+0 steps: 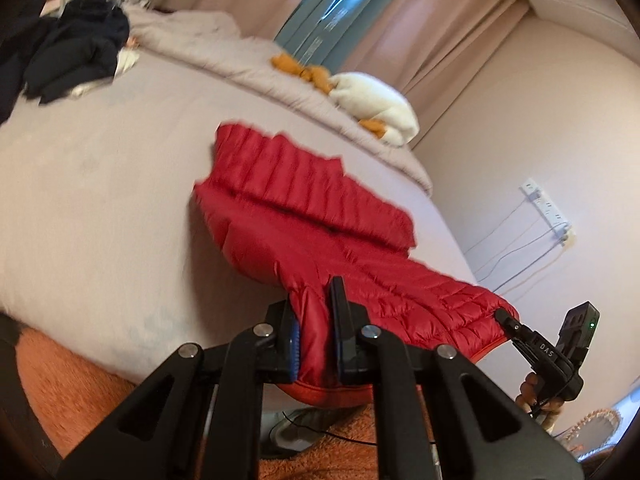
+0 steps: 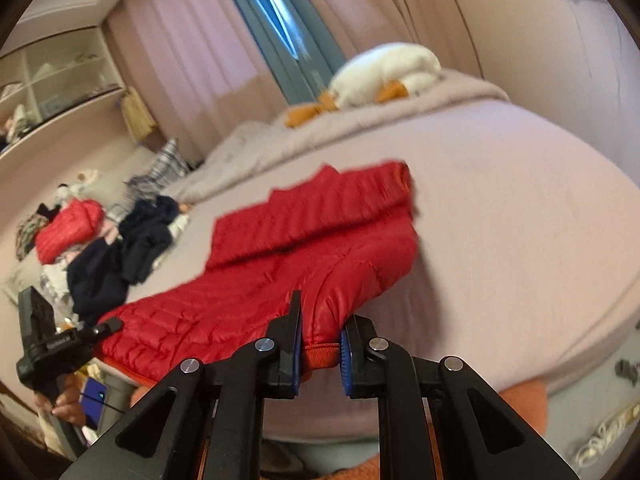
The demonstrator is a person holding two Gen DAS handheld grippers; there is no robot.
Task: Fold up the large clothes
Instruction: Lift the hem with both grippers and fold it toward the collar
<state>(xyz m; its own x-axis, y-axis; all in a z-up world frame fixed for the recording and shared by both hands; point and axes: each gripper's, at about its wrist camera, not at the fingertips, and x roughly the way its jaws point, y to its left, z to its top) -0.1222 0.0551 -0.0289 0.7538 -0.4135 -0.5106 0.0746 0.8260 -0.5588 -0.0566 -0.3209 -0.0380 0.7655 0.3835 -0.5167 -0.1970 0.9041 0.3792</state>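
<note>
Left wrist view: the left gripper (image 1: 316,344) and right gripper (image 2: 320,350) each pinch the red puffer jacket's (image 1: 304,216) hem on the lilac bed (image 1: 100,200), pink curtains (image 1: 440,40) at twelve o'clock.

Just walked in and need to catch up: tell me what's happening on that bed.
A person is folding a red puffer jacket spread on the bed, with a handheld tool in each hand. The left tool is clamped on the jacket's near hem, and the right tool grips the hem's other corner at its ribbed edge. One part already lies folded across the jacket's far end. A pile of dark clothes waits further along the bed.
</note>
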